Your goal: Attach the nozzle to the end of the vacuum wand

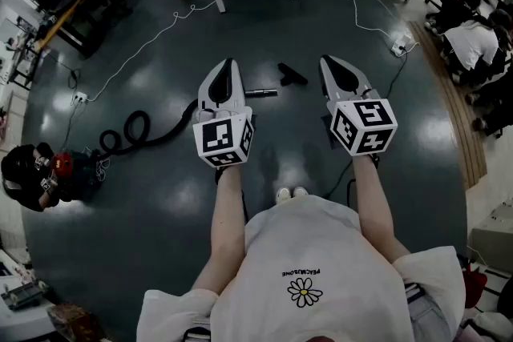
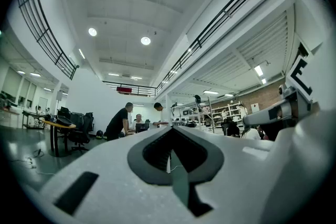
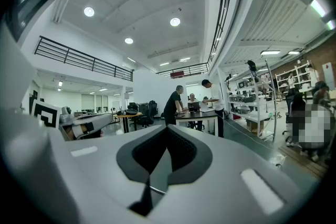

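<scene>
The person holds both grippers level above the dark floor [image 1: 152,68]. The left gripper [image 1: 228,68] has its fingers closed on nothing, and so does the right gripper [image 1: 330,65]. The black nozzle [image 1: 292,75] lies on the floor at 12 o'clock, between the two gripper tips. The vacuum wand [image 1: 262,93] lies near it, its metal end showing just beside the left gripper, apart from the nozzle. A black hose [image 1: 135,132] curls away at 9 o'clock.

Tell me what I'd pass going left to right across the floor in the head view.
vacuum cleaner body → black hose → left gripper → wand end → nozzle → right gripper → white power strip
</scene>
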A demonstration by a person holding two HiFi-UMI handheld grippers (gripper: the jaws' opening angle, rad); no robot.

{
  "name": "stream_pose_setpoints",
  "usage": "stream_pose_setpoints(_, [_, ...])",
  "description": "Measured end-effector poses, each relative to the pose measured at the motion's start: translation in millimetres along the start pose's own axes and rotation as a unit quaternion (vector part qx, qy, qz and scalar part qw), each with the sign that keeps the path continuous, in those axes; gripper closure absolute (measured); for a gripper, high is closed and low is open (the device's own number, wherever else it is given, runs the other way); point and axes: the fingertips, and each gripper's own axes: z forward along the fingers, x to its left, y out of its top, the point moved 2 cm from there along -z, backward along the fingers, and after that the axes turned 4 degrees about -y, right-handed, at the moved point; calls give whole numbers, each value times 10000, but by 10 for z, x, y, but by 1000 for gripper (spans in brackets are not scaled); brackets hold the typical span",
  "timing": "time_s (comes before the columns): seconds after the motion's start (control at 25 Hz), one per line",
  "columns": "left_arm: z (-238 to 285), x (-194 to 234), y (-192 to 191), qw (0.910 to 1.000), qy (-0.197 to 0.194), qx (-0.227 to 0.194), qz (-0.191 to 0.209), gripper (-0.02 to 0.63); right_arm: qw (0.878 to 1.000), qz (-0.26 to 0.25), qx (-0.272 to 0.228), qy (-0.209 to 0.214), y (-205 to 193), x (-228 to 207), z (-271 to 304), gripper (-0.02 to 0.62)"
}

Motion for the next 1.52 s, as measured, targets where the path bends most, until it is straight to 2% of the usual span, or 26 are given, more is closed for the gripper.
stream_pose_setpoints(0.4, [91, -173, -31, 9999, -92, -18, -52, 609, 9999, 100, 72, -6, -69, -270, -29, 589])
stream_pose_setpoints(0.64, [155, -327, -92, 9997, -167, 16, -149, 609, 9992, 275, 15, 300, -114, -422, -69, 589])
stream_pose_setpoints(0.92, [311, -217, -190, 9996, -11, 67, -282, 609, 9976, 472, 154, 487, -238, -535, 143, 589])
stream_pose_setpoints(1.16, [984, 202, -493, 9989, -42, 36, -465, 609, 9971, 303, 365, 589, -327, -617, 919, 589])
stream_pose_setpoints(1.52, [2444, 1333, -736, 9950, -173, -75, -976, 608, 9979, 29, 470, 449, -104, -764, 2728, 589])
